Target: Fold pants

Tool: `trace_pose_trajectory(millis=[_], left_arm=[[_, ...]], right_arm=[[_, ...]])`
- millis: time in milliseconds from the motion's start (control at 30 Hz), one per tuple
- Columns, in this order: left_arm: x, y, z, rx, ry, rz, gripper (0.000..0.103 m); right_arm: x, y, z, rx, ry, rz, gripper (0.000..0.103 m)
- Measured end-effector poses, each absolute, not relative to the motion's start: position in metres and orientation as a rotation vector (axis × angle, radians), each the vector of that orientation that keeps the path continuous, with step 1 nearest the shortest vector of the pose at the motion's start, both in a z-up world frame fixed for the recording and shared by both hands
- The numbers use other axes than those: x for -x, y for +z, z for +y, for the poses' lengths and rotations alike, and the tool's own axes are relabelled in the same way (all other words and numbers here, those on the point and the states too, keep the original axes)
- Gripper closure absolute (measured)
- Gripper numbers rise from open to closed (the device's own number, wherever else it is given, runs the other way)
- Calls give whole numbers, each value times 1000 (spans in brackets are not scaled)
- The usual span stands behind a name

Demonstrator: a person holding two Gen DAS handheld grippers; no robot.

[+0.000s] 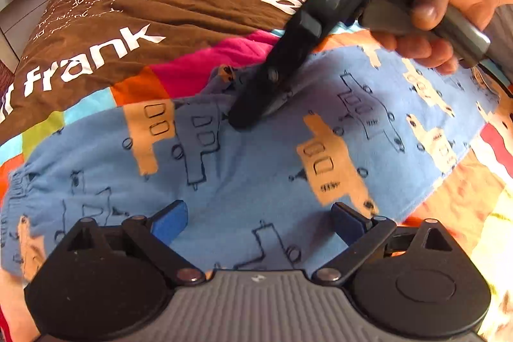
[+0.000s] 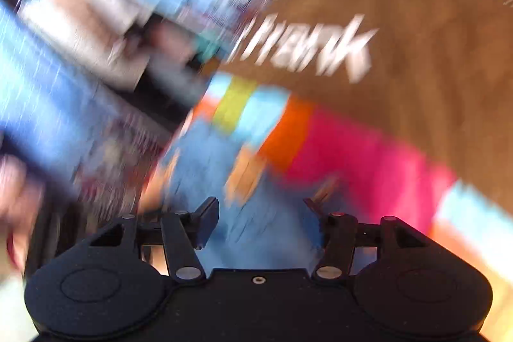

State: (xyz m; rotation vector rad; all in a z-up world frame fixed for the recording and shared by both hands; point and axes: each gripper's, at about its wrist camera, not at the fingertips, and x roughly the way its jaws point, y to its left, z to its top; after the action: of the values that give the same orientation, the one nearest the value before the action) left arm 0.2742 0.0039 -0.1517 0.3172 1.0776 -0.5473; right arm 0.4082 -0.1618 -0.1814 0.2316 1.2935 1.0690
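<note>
One pair of blue truck-print pants (image 1: 256, 149), centre of frame. Two grippers: left gripper (image 1: 258, 221) at bottom edge, right gripper (image 1: 253, 108) at upper right. One hand (image 1: 442, 12). One patchwork bedspread (image 1: 160, 8).

A bed takes up the scene, covered by a brown bedspread (image 1: 198, 5) with white lettering and bright patchwork squares, sunlit at near right.

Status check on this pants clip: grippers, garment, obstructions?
Left gripper open, hovering over blue pants. Right gripper open, tips at pants' far edge. Pants flat on patchwork bedspread. No obstructions.
</note>
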Motion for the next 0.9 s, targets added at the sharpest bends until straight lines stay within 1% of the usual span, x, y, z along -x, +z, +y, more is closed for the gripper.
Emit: trace_pose_trajectory(millis=[33, 67, 100, 133, 167, 200, 233, 267, 333, 400, 433, 533, 567, 600, 633, 667, 700, 733, 767, 833, 900], left_arm=[[-270, -151, 4, -342, -555, 1076, 5], [-264, -151, 4, -370, -562, 1073, 4], [-260, -151, 4, -386, -568, 1073, 4], [-257, -151, 5, -393, -571, 1075, 3], [-255, -151, 6, -397, -572, 1079, 3], [-255, -150, 7, -398, -572, 1078, 3], [-255, -147, 8, -392, -569, 1076, 4], [-257, -144, 9, -373, -563, 1074, 5], [-262, -138, 12, -334, -558, 1065, 6], [-268, -136, 14, -334, -548, 1054, 6], [-270, -138, 15, -343, -543, 1056, 6], [-270, -149, 24, -356, -538, 1091, 5], [-265, -150, 26, -375, -547, 1087, 5], [-260, -150, 27, -396, -558, 1088, 4], [-254, -149, 29, -418, -565, 1086, 4], [-249, -148, 30, -435, -569, 1081, 4], [-247, -146, 30, -444, -571, 1081, 4], [-246, -143, 30, -440, -572, 1084, 5], [-246, -138, 30, -420, -575, 1083, 5], [-250, -126, 26, -359, -590, 1066, 6], [-260, -113, 18, -311, -615, 1027, 6]], right_arm=[[-407, -187, -161, -201, 1044, 1281, 54], [-413, -189, -164, -207, 988, 1246, 76], [-425, -188, -174, -255, 903, 1206, 81], [-439, -184, -186, -330, 814, 1145, 78], [-447, -178, -198, -393, 746, 1086, 68], [-455, -173, -208, -438, 706, 1048, 53], [-460, -169, -213, -479, 709, 1038, 45], [-462, -168, -213, -497, 742, 1054, 43], [-456, -167, -196, -437, 852, 1101, 43], [-447, -173, -176, -391, 1001, 1195, 38], [-443, -179, -169, -392, 1068, 1254, 34], [-425, -193, -156, -357, 1151, 1346, 35], [-422, -189, -159, -306, 1099, 1332, 39], [-418, -187, -168, -241, 1014, 1283, 48], [-418, -183, -182, -213, 923, 1229, 71], [-418, -177, -199, -209, 819, 1176, 70], [-414, -168, -217, -222, 725, 1121, 64], [-409, -159, -233, -242, 675, 1080, 42], [-401, -153, -247, -277, 670, 1056, 32], [-386, -148, -257, -342, 732, 1092, 29], [-372, -149, -253, -361, 816, 1156, 29]])
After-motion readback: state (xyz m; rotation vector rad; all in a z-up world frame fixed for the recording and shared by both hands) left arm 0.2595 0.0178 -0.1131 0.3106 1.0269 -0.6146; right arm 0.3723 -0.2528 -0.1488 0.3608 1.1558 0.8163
